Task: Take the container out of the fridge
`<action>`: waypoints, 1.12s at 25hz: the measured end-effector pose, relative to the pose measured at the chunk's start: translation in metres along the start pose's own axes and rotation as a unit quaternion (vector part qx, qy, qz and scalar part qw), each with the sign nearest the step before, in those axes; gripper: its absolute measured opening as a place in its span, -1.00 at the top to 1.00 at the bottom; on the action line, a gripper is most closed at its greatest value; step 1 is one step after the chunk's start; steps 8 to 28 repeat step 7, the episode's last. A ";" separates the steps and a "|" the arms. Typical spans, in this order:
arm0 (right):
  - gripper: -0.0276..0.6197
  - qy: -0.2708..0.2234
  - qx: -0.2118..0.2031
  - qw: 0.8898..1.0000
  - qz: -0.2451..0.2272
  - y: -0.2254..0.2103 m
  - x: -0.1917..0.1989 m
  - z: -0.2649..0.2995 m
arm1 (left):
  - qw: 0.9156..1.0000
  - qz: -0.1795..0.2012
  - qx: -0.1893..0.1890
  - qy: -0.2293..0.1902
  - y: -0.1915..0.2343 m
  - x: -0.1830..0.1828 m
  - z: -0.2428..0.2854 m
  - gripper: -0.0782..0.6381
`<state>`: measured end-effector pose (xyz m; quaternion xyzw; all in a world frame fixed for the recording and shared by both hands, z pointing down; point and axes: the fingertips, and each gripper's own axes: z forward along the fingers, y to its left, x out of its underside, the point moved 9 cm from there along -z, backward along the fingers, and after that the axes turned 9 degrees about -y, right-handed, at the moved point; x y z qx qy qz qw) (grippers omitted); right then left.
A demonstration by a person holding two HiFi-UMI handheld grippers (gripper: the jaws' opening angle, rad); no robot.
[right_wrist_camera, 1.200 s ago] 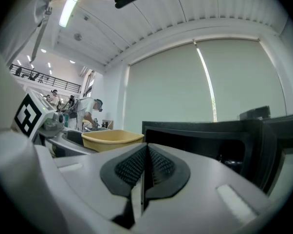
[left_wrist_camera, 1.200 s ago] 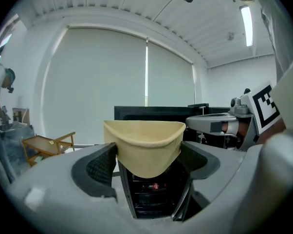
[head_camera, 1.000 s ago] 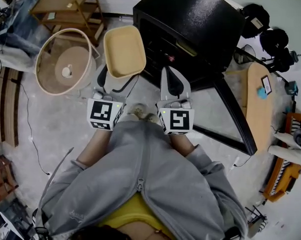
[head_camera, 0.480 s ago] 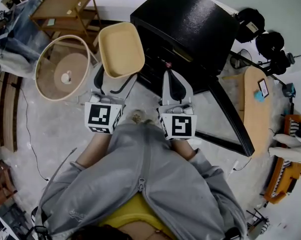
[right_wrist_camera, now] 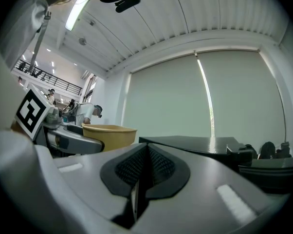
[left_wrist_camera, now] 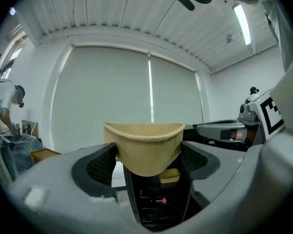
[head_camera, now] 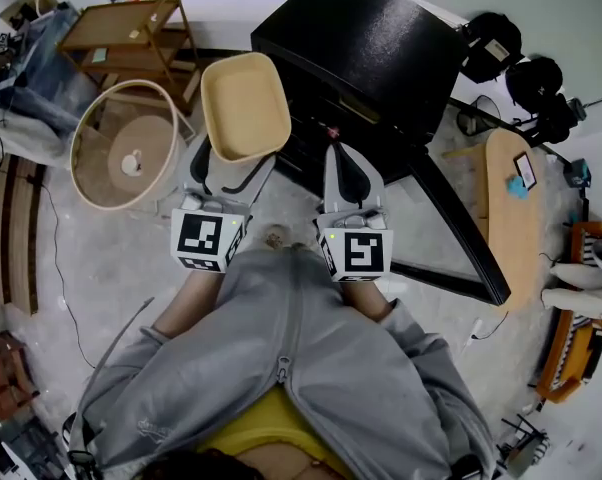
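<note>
- Gripping the container (head_camera: 244,105) by its end, the left claw (head_camera: 229,168) should hold it level, backing clear of the fridge (head_camera: 371,48).
- Right claw (head_camera: 349,173) is clenched, empty.

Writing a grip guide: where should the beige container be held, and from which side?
Hold the beige container across its narrow rounded end, pads on both outer walls under the rim, approaching from the person's side, as the left tongs do. The walls taper downward, so the rim likely resists slipping.
</note>
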<state>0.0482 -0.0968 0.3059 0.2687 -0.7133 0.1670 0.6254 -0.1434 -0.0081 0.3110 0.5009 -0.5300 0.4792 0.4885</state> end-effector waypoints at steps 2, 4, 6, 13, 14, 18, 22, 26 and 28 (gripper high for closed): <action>0.91 0.000 0.000 1.000 -0.001 -0.001 -0.001 -0.005 | 1.000 -0.002 0.001 0.002 -0.005 0.001 -0.002 -0.41; 0.91 0.000 -0.001 1.000 0.000 -0.002 -0.001 -0.011 | 1.000 -0.006 0.001 0.002 -0.010 0.003 -0.004 -0.40; 0.91 0.001 -0.002 1.000 0.001 -0.002 0.000 -0.016 | 1.000 -0.009 0.001 0.001 -0.016 0.004 -0.007 -0.40; 0.92 0.001 -0.003 1.000 0.001 -0.002 0.001 -0.019 | 1.000 -0.011 0.001 0.000 -0.018 0.005 -0.008 -0.40; 0.92 0.001 -0.003 1.000 0.001 -0.002 0.001 -0.019 | 1.000 -0.011 0.001 0.000 -0.018 0.005 -0.008 -0.40; 0.92 0.001 -0.003 1.000 0.001 -0.002 0.001 -0.019 | 1.000 -0.011 0.001 0.000 -0.018 0.005 -0.008 -0.40; 0.92 0.001 -0.003 1.000 0.001 -0.002 0.001 -0.019 | 1.000 -0.011 0.001 0.000 -0.018 0.005 -0.008 -0.40; 0.92 0.001 -0.003 1.000 0.001 -0.002 0.001 -0.019 | 1.000 -0.011 0.001 0.000 -0.018 0.005 -0.008 -0.40; 0.92 0.001 -0.003 1.000 0.001 -0.002 0.001 -0.019 | 1.000 -0.011 0.001 0.000 -0.018 0.005 -0.008 -0.40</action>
